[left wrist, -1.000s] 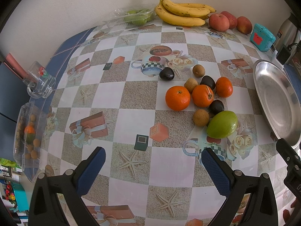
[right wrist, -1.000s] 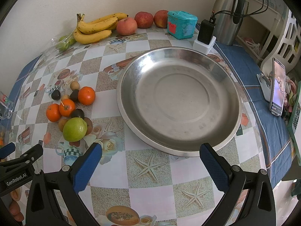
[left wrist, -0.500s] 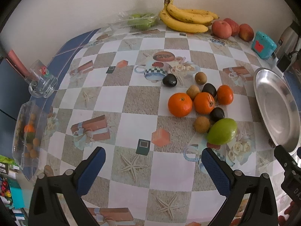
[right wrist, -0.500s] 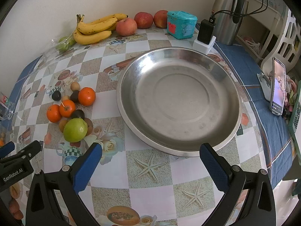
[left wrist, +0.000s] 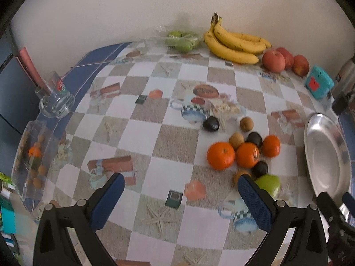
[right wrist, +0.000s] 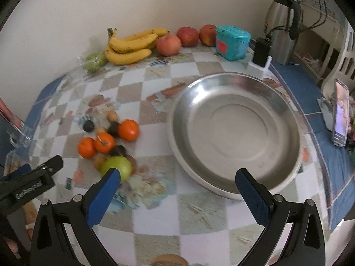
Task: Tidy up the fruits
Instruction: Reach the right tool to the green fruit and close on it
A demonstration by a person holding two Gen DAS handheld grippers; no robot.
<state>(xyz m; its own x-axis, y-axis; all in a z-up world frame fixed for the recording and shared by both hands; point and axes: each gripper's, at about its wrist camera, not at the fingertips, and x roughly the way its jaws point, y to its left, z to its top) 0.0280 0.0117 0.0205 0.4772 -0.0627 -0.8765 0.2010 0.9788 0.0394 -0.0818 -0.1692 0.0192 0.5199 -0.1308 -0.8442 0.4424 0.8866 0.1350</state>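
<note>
A cluster of loose fruit lies mid-table: three oranges [left wrist: 220,155], a green apple [left wrist: 269,184], dark avocados [left wrist: 210,123] and brown kiwis [left wrist: 246,124]. The same cluster shows in the right wrist view around the green apple [right wrist: 117,166]. A large empty steel plate [right wrist: 235,133] sits to its right, seen edge-on in the left wrist view [left wrist: 326,155]. My left gripper [left wrist: 179,186] is open and empty, above the table just left of the cluster. My right gripper [right wrist: 177,181] is open and empty, near the plate's front rim.
Bananas [left wrist: 235,44], red apples [left wrist: 274,61], bagged green fruit [left wrist: 182,41] and a teal box [right wrist: 231,42] line the back wall. A kettle [right wrist: 284,24] and a phone [right wrist: 340,115] stand at right. A glass mug [left wrist: 55,102] and a plastic tray [left wrist: 31,161] sit at the left edge.
Both grippers have risen and pulled back a little; the fruit cluster and plate sit lower and nearer the fingers in both views. Nothing was taken hold of.
</note>
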